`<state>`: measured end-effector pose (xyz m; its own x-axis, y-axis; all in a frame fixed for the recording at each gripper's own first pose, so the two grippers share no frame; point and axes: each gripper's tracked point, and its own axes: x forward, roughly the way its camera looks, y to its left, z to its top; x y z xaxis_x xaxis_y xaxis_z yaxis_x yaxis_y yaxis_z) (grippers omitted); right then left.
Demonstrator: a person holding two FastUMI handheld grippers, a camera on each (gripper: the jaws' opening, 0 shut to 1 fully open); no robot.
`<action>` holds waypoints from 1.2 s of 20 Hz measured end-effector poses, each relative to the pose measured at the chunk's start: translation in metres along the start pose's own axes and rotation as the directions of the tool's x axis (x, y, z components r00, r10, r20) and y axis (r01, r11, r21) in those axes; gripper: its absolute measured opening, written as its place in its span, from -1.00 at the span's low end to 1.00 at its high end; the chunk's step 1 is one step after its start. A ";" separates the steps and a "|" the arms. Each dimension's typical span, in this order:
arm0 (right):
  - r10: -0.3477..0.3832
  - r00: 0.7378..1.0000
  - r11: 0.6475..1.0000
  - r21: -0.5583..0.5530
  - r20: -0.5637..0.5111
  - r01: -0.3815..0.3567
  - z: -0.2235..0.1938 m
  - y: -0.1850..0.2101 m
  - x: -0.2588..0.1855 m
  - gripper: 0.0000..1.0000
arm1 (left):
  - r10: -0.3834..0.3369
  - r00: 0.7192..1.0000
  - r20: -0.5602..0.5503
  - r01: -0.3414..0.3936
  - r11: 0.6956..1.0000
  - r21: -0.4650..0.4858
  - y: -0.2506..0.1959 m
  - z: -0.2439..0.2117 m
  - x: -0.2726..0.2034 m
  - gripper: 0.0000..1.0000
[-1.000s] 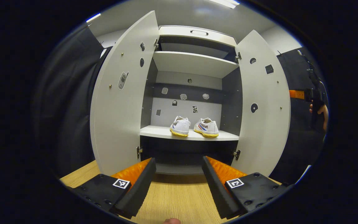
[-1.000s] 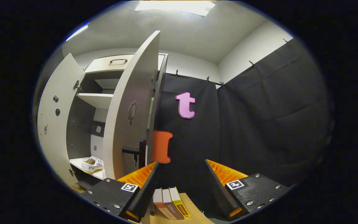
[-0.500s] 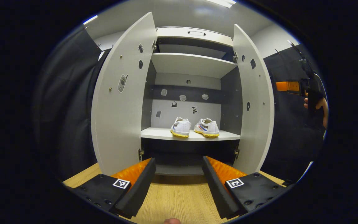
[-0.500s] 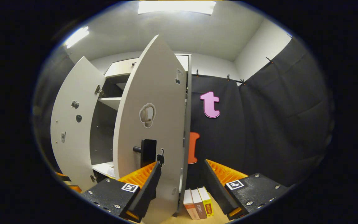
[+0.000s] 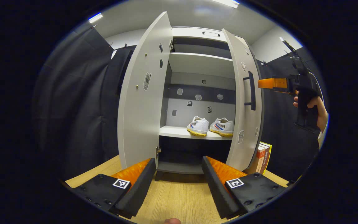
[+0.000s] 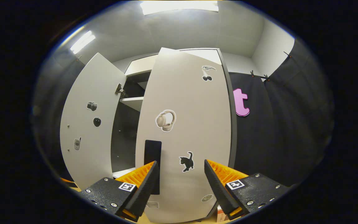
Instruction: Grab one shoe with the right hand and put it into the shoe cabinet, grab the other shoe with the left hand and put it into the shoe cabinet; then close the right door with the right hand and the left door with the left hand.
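While half-shut, right door [image 6: 185,133] faces right claw [image 6: 180,183].

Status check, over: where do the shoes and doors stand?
Both grippers open, empty. Shoes on the shelf. Right door partly closed, left door wide open. Nothing blocking.

books [image 5: 263,154] stand upright on the wooden floor [image 5: 176,199], against black cloth.

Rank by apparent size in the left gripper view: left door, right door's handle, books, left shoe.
1. Left door
2. Handle
3. Books and left shoe: alike; books stand nearer the camera, so unranked.
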<state>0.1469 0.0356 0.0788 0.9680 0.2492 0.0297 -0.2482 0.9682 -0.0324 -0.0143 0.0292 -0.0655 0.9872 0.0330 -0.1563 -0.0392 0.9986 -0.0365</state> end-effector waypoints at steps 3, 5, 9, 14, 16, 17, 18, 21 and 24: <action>-0.018 1.000 0.999 -0.051 0.011 0.019 0.002 0.000 0.010 0.80 | 0.008 1.000 0.001 -0.008 1.000 -0.005 0.005 0.001 -0.001 0.94; -0.026 1.000 0.998 -0.065 0.007 0.026 0.002 0.001 0.016 0.82 | 0.011 1.000 0.007 -0.011 1.000 0.000 0.006 0.004 -0.001 0.93; -0.018 1.000 0.998 -0.052 -0.006 0.018 -0.001 0.008 0.028 0.81 | 0.009 1.000 0.015 -0.009 1.000 0.001 0.005 0.005 -0.003 0.93; -0.014 1.000 1.000 0.004 -0.018 0.014 -0.009 0.012 0.042 0.81 | 0.007 1.000 0.011 -0.007 1.000 -0.011 0.006 0.005 -0.004 0.89; -0.011 1.000 0.999 0.032 -0.020 0.012 -0.012 0.010 0.044 0.81 | 0.009 1.000 0.013 -0.008 1.000 -0.016 0.007 0.004 -0.004 0.93; -0.018 1.000 0.999 0.043 -0.015 0.019 -0.011 0.008 0.042 0.82 | 0.007 1.000 0.016 -0.007 1.000 -0.021 0.008 0.005 -0.003 0.93; -0.025 1.000 0.999 0.048 -0.011 0.026 -0.009 0.007 0.038 0.82 | 0.004 1.000 0.017 -0.003 1.000 -0.029 0.008 0.007 -0.003 0.89; -0.071 0.997 0.997 -0.005 0.003 0.071 -0.004 -0.007 0.012 0.82 | -0.021 0.999 0.039 0.022 0.999 -0.042 0.004 0.018 -0.006 0.93; -0.146 0.989 0.989 -0.036 -0.014 0.145 -0.015 -0.019 -0.039 0.82 | -0.054 0.996 0.074 0.058 0.997 -0.054 -0.004 0.045 -0.003 0.93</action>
<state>0.1147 0.0068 0.0634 0.9943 0.1051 0.0200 -0.1036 0.9926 -0.0638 -0.0098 0.0266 -0.0210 0.9966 -0.0175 -0.0804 0.0095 0.9951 -0.0983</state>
